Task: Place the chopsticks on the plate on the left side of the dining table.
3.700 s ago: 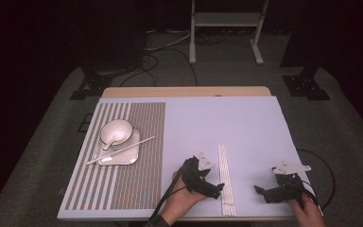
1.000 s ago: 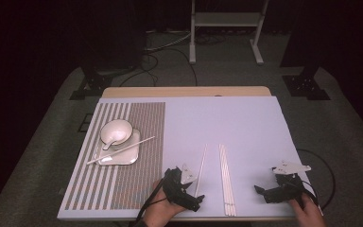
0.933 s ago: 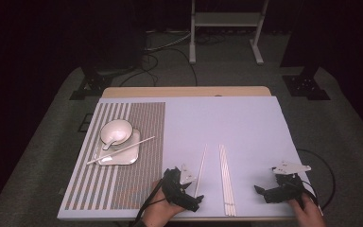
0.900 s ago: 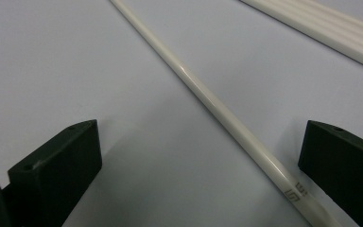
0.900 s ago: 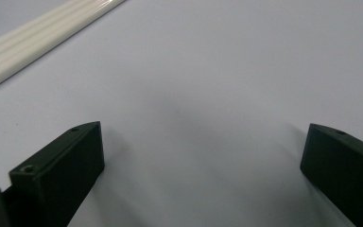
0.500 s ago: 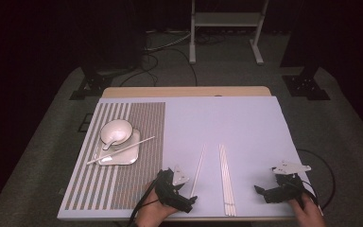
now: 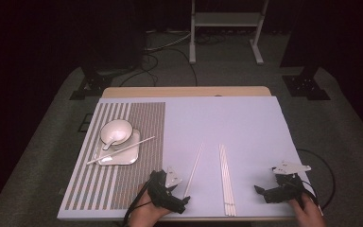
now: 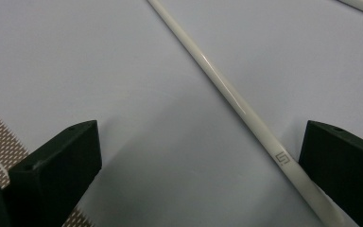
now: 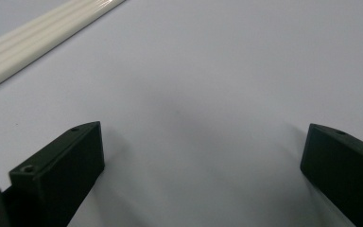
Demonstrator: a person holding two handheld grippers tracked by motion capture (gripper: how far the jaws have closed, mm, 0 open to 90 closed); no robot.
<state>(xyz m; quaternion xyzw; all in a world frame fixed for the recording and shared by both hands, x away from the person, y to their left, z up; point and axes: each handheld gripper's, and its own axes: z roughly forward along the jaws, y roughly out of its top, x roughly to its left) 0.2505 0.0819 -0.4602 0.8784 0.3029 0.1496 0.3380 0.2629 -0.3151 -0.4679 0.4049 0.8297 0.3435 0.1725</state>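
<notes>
A single white chopstick (image 7: 194,169) lies loose on the lilac mat (image 7: 227,118), slanted, left of a bundle of several white chopsticks (image 7: 226,182). My left gripper (image 7: 179,201) sits at the near edge by that chopstick's near end. In the left gripper view it (image 8: 201,137) is open, and the chopstick (image 8: 227,87) runs between the jaws, close to the right one, resting on the mat. My right gripper (image 7: 261,193) rests low at the near right, open and holding nothing (image 9: 201,137). The bundle (image 9: 38,33) lies beyond its left jaw.
A striped placemat (image 7: 142,118) covers the mat's left part. On it stands a square white plate (image 7: 125,158) with a white bowl (image 7: 116,130) and another chopstick (image 7: 134,144) across it. Cables trail from both grippers off the near edge.
One chopstick has been drawn left out of the bundle and let go. My left gripper has since slid left and back toward the near edge. The right gripper has stayed still.
</notes>
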